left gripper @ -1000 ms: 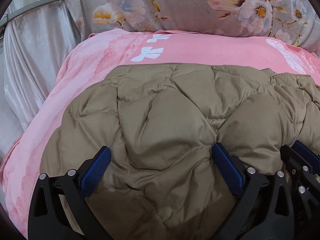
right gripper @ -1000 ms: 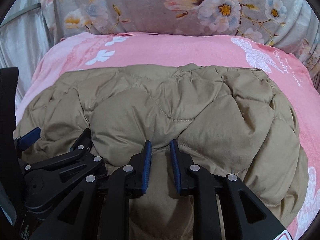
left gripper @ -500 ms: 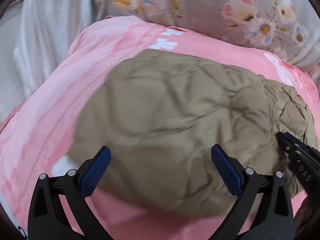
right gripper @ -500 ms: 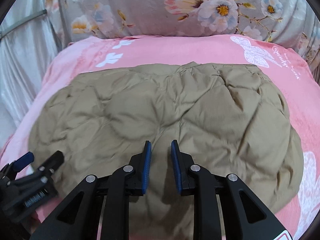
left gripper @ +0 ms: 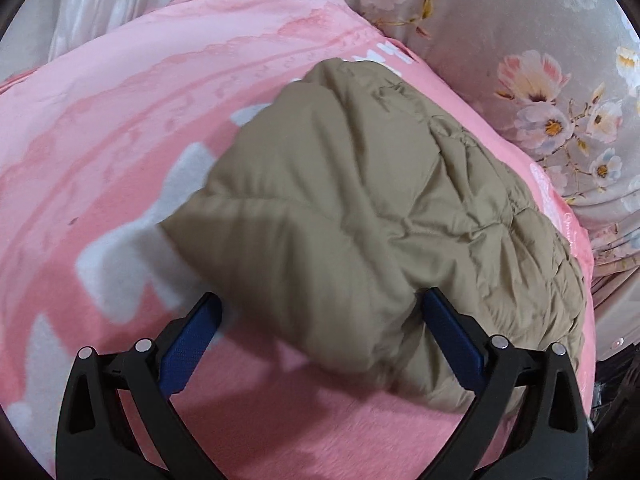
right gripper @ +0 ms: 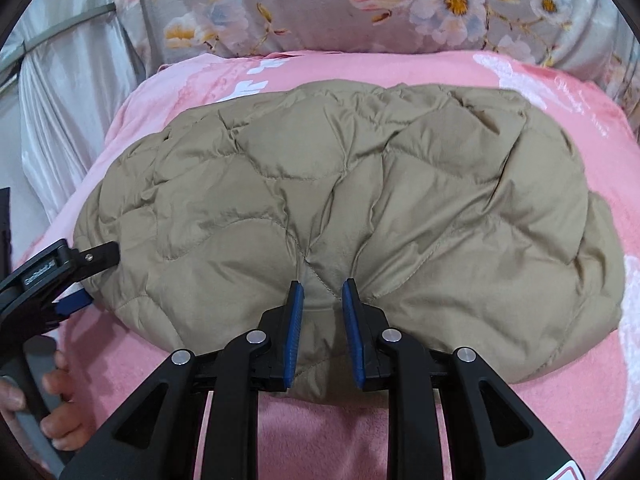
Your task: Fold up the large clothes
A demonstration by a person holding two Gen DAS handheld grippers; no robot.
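A pink blanket (right gripper: 400, 440) covers the bed, with a floral grey cover (right gripper: 320, 4) along its far edge. A folded tan quilted jacket (right gripper: 340, 208) lies across the blanket's middle, reaching nearly to the near edge. The right gripper (right gripper: 322, 300) has its jaws set narrow, pinching a fold at the jacket's near edge. The left gripper (left gripper: 320, 320), jaws wide, straddles the jacket's left end; a hand (right gripper: 56, 396) holds its handle.

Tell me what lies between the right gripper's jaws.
A pinched fold of the tan quilted jacket sits between the right gripper jaws, shown in the right wrist view.
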